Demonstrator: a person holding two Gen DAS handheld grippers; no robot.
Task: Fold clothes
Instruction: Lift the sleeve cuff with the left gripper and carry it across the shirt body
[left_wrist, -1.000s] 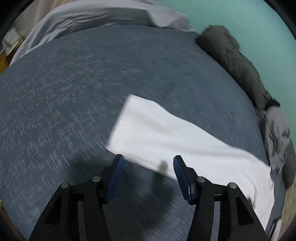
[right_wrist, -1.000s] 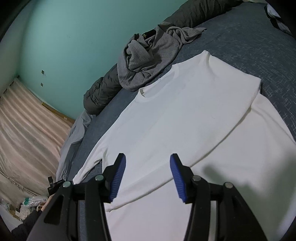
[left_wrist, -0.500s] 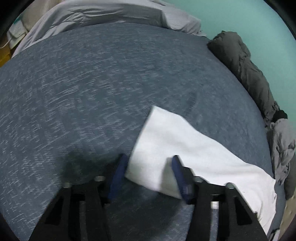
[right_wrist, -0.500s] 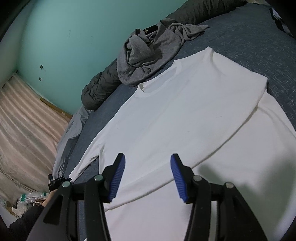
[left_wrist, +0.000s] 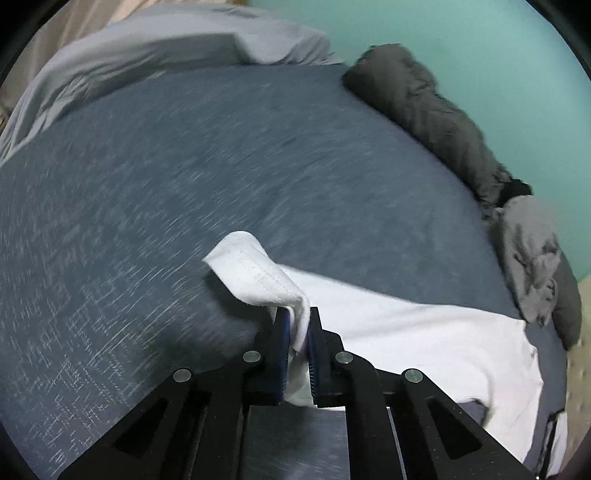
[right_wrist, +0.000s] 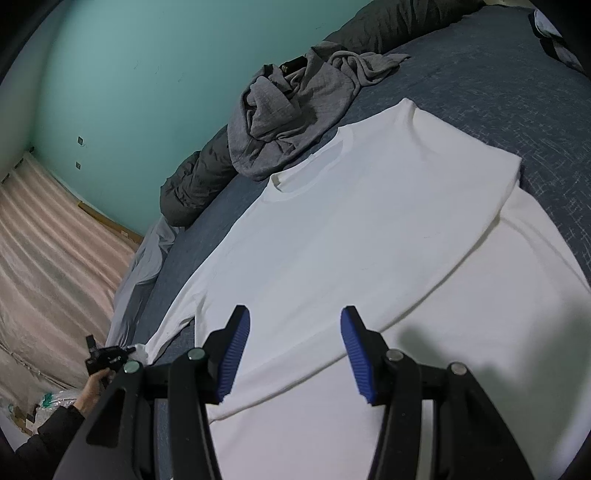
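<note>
Your left gripper (left_wrist: 295, 332) has its jaws clamped on the cuff of one white shirt (right_wrist: 369, 229), hiding the cuff's edge; the shirt lies flat on the bed (left_wrist: 184, 166). Your right gripper (right_wrist: 293, 350) hangs over it, jaws apart. One grey garment (right_wrist: 291, 110) is bunched beyond the collar.

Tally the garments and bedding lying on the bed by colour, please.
White: 1, the long-sleeved shirt
Light grey: 2, the crumpled hoodie and the bedsheet
Dark grey: 1, the rolled quilt
Total: 4
</note>
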